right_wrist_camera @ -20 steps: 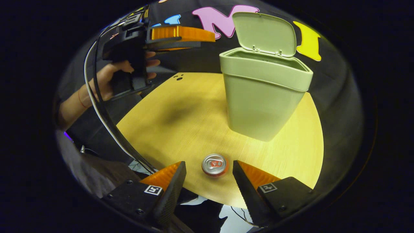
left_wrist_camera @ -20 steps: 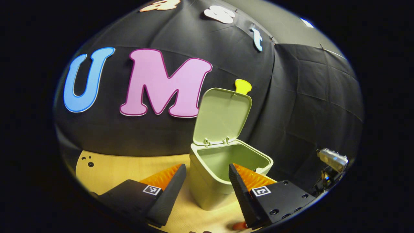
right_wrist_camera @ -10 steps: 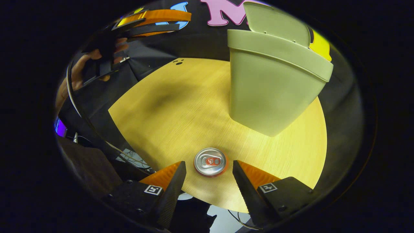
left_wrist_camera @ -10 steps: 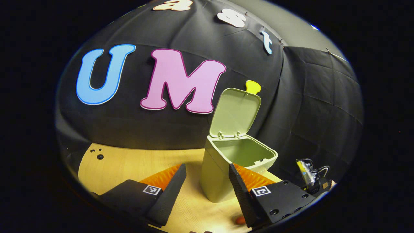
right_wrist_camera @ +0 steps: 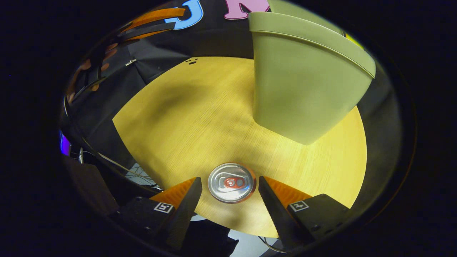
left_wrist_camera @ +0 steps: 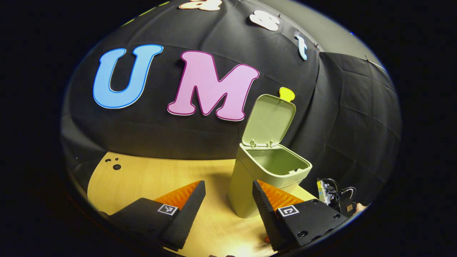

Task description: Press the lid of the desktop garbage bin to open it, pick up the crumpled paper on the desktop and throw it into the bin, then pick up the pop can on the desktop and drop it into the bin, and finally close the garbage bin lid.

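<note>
The pale green bin (left_wrist_camera: pixel 264 178) stands on the round wooden table (left_wrist_camera: pixel 142 178) with its lid (left_wrist_camera: pixel 269 119) swung upright. My left gripper (left_wrist_camera: pixel 228 200) is open and holds nothing, hovering short of the bin on its left. In the right gripper view the pop can (right_wrist_camera: pixel 231 182) stands upright, seen from above, between the fingers of my open right gripper (right_wrist_camera: pixel 230 194), with a gap on each side. The bin (right_wrist_camera: pixel 303 82) rises just beyond the can. The left gripper (right_wrist_camera: pixel 142 25) and the hand holding it are at the upper left.
The table's near edge (right_wrist_camera: pixel 228 228) lies right under the can, with floor and cables below. Two small holes (left_wrist_camera: pixel 116 166) mark the table's far left. The right gripper's body (left_wrist_camera: pixel 335 198) is low at the right of the left gripper view.
My right gripper has dropped closer over the can, which now looks larger between its fingers. My left gripper has drawn back and to the left, away from the bin.
</note>
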The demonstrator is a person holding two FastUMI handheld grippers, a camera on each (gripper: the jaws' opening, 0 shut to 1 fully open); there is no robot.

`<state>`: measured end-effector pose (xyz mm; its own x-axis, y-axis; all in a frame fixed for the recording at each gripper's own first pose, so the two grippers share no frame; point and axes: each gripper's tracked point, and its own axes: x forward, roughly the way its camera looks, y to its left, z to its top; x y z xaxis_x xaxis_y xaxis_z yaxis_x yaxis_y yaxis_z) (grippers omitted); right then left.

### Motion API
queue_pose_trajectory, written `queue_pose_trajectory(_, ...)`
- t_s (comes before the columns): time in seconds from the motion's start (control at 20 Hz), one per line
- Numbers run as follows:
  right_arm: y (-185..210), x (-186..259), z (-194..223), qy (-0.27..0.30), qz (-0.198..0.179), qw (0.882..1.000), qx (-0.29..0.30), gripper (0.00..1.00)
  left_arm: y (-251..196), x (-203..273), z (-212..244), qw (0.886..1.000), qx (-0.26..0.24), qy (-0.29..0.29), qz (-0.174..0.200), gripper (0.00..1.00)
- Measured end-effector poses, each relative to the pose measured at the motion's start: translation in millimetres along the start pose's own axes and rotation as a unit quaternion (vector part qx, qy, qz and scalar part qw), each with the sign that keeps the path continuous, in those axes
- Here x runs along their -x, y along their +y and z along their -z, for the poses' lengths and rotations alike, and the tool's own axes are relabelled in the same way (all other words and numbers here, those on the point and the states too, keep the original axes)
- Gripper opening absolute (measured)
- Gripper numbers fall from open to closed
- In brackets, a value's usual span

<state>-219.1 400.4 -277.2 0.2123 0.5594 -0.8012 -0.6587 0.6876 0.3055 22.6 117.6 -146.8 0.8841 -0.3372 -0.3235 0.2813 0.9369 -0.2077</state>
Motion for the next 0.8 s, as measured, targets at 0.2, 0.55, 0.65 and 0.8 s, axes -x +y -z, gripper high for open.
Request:
queue_pose_trajectory(0.2, 2, -3, 1, 0.002, -0.006, 1.0, -0.007, 0.99, 4, -1, 1, 1.0, 0.003, 0.002, -0.003, 0.87)
queue_pose_trajectory(0.55, 7, -8, 4, 0.023, -0.023, 0.999, -0.002, 0.87, 11, -4, 4, 1.0, 0.001, 0.004, -0.008, 0.86)
queue_pose_trajectory(0.65, 9, -7, 0, 0.024, -0.037, 0.999, -0.004, 0.86, 15, -4, 5, 1.0, 0.004, 0.006, -0.011, 0.86)
queue_pose_trajectory(0.8, 7, -7, -3, 0.011, -0.026, 1.0, -0.011, 0.86, 19, -5, 8, 1.0, 0.007, 0.009, -0.013, 0.87)
